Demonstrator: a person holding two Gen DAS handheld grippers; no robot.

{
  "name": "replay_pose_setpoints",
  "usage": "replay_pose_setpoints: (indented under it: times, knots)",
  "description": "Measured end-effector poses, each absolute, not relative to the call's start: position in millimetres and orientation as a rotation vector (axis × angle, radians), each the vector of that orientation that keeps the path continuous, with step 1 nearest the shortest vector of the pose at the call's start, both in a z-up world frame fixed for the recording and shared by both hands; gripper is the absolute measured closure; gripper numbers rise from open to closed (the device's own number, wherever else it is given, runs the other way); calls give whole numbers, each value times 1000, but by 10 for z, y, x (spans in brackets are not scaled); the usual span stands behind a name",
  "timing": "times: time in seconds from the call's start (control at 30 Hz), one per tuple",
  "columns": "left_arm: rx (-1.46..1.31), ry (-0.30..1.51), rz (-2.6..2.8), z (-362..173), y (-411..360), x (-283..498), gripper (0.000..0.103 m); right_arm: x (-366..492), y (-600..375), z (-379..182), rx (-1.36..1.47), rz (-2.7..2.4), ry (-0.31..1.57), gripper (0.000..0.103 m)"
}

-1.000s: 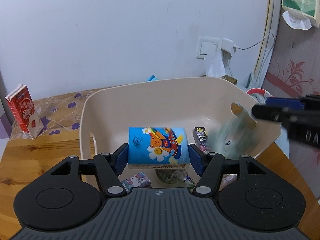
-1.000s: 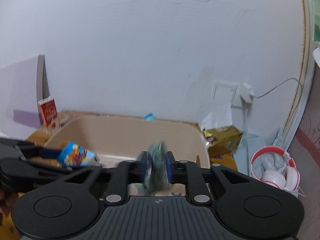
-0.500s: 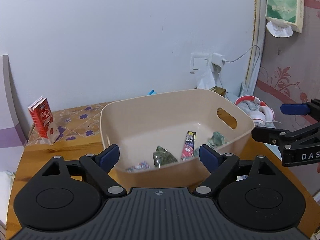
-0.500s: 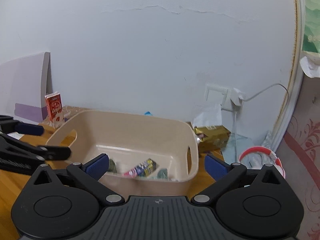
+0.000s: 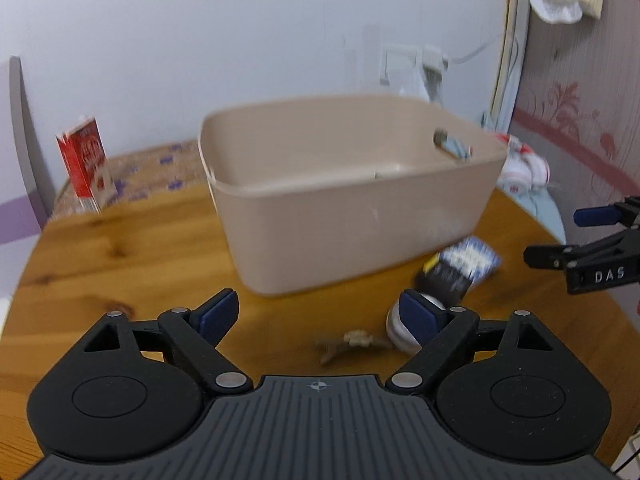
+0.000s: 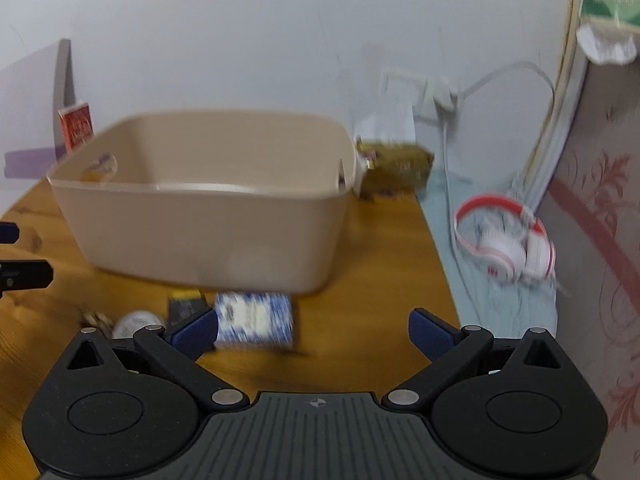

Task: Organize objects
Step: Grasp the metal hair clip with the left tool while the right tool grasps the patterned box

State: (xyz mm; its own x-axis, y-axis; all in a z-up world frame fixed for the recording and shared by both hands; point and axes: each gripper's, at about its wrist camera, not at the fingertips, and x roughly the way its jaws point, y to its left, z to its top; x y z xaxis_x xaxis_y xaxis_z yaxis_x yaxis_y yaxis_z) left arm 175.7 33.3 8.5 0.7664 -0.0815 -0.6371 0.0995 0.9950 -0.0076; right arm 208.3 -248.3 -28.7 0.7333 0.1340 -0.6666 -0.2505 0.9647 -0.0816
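Both sets of jaws stand wide apart with nothing between them: the left gripper [image 5: 320, 314] and the right gripper [image 6: 314, 330] each hang over the wooden table [image 5: 120, 248], short of the beige bin [image 5: 352, 216]. From these low angles the bin's inside bottom is hidden, so its contents cannot be told. On the table just in front of the bin lie a blue-and-white packet [image 6: 254, 320], a dark packet [image 5: 444, 278] beside it, a small white round thing [image 5: 398, 326] and a brown scrap [image 5: 352, 342]; all are blurred. The left view alone shows the right gripper's fingers [image 5: 592, 216] at its right edge. The right view alone shows a gold packet [image 6: 396, 168] behind the bin. A red carton [image 5: 84, 164] stands near the wall, and red-and-white headphones [image 6: 506, 240] lie off the table's right side
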Motion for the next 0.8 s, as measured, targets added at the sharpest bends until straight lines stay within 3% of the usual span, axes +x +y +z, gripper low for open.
replay_pose_setpoints:
  times: [0.27,0.7,0.8]
  knots:
    - [90,760,-137,-322,338,1878,14,2251,-2471,-616,-125,218,770,0]
    - [153,761,-194,-505,289,2063,15,2465,-2269,-781,-124,314,771,0]
    - [163,752,-192,-503,293,2116,23,2491,-2239,-790,-118,316,776,0]
